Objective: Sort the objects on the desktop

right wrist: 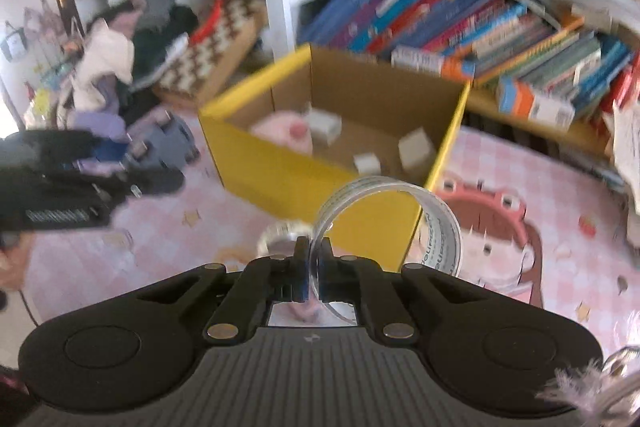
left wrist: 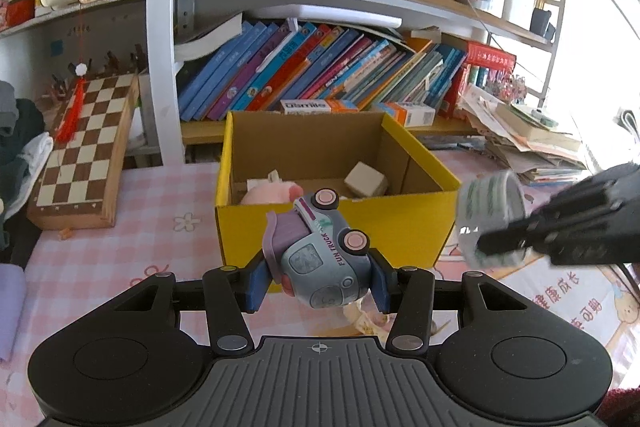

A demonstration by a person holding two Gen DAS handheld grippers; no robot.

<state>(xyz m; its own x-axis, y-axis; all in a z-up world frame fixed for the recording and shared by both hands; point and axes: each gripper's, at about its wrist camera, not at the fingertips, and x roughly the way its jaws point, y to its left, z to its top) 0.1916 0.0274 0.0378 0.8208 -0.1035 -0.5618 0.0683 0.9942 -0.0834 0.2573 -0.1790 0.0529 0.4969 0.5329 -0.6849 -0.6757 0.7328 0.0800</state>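
Observation:
My left gripper (left wrist: 320,277) is shut on a grey-blue toy truck (left wrist: 320,255) marked "FUN TRUCK", held above the table just in front of the yellow cardboard box (left wrist: 340,223). My right gripper (right wrist: 314,259) is shut on the edge of a clear tape roll (right wrist: 400,219), held near the box's front right corner (right wrist: 360,223). The box holds a pink plush (left wrist: 272,193) and small pale blocks (left wrist: 366,181). The right gripper also shows in the left wrist view (left wrist: 500,247), and the left gripper in the right wrist view (right wrist: 132,183).
A chessboard box (left wrist: 86,147) leans at the left. Slanted books (left wrist: 320,67) fill the shelf behind the box. A stack of papers and books (left wrist: 528,135) lies at the right. A pink patterned cloth (left wrist: 140,259) covers the table. A small tape roll (right wrist: 280,235) lies ahead of my right gripper.

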